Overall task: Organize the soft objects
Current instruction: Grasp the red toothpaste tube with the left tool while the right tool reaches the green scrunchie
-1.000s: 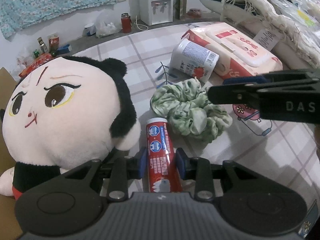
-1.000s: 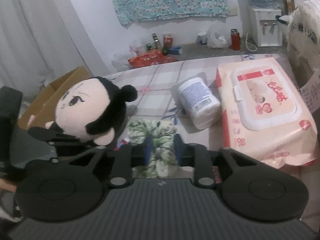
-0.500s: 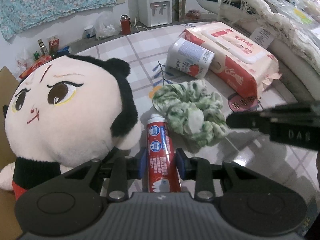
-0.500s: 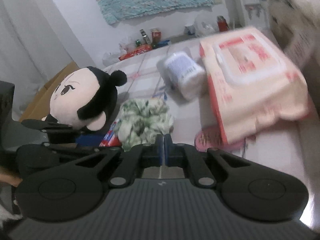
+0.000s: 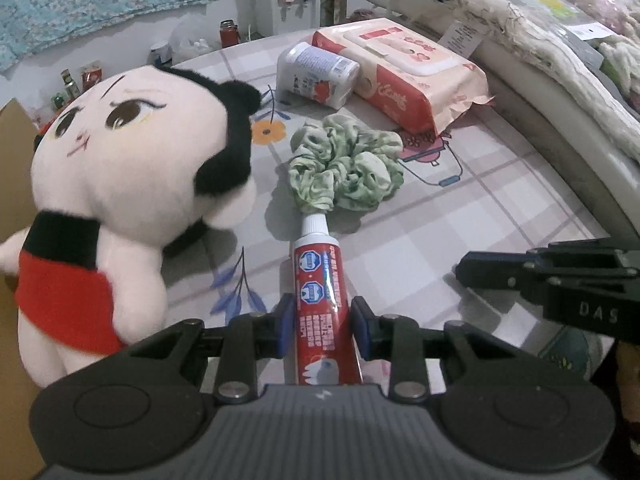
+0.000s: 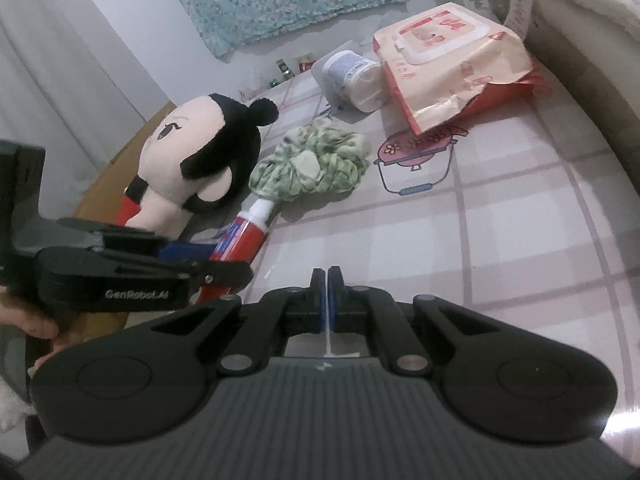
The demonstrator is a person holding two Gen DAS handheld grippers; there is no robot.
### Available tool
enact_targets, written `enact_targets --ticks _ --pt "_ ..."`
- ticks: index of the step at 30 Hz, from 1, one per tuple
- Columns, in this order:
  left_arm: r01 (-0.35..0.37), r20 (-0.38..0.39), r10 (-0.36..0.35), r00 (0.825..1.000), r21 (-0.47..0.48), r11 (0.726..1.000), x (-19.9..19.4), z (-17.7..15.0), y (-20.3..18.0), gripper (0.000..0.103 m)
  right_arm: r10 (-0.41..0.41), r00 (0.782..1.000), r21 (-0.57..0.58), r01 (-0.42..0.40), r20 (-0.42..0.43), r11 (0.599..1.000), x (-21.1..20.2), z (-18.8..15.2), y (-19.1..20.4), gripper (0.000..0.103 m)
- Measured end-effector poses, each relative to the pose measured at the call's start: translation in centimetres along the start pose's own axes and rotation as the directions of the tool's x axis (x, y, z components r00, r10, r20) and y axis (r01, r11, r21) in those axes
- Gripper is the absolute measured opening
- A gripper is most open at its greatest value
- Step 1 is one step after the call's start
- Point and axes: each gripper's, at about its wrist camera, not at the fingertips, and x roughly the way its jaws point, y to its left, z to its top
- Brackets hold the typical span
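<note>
Left gripper (image 5: 320, 320) holds the toothpaste tube (image 5: 318, 280); right gripper (image 6: 327, 280) is closed on nothing.

In the left wrist view the left jaws sit partly open at lower centre with both blue pads pressed on the red tube, whose white cap touches the green scrunchie (image 5: 346, 168) at frame centre. The plush doll (image 5: 132, 184) stands at the left, beside the tube. A white canister (image 5: 316, 74) lies on its side against the pack of wet wipes (image 5: 404, 76) in the upper centre, all on the checked desk (image 5: 500, 208). In the right wrist view the right jaws meet pad to pad over bare desk, empty, having just been closing.
</note>
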Motion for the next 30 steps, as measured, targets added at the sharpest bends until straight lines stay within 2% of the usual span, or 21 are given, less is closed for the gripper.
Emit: enact_targets --ticks 11,15,19,25,30 --pt "-0.018 0.013 0.018 1.000 -0.051 0.999 -0.5 -0.8 0.4 0.031 0.016 0.999 0.010 -0.017 0.034 1.000 -0.6 -1.0 -0.4 0.001" --pt "-0.039 0.019 0.040 0.999 -0.072 0.997 -0.8 -1.1 0.6 0.030 -0.013 0.998 -0.001 0.013 0.063 1.000 -0.7 -0.9 0.0 0.001" --pt "-0.062 0.040 0.065 0.997 -0.077 0.995 -2.1 -1.7 0.7 0.030 -0.005 0.995 0.001 0.005 0.102 1.000 -1.8 -0.8 0.3 0.001" --pt "-0.091 0.067 0.097 0.993 -0.087 0.992 -4.2 -2.3 1.1 0.030 0.103 0.983 0.081 -0.117 0.152 0.990 -3.9 -1.1 -1.0 0.001" --pt "-0.084 0.106 0.092 0.990 -0.077 0.994 -6.3 -2.5 1.4 0.030 0.093 0.982 0.123 -0.115 0.167 0.986 -4.2 -0.9 -1.9 0.001"
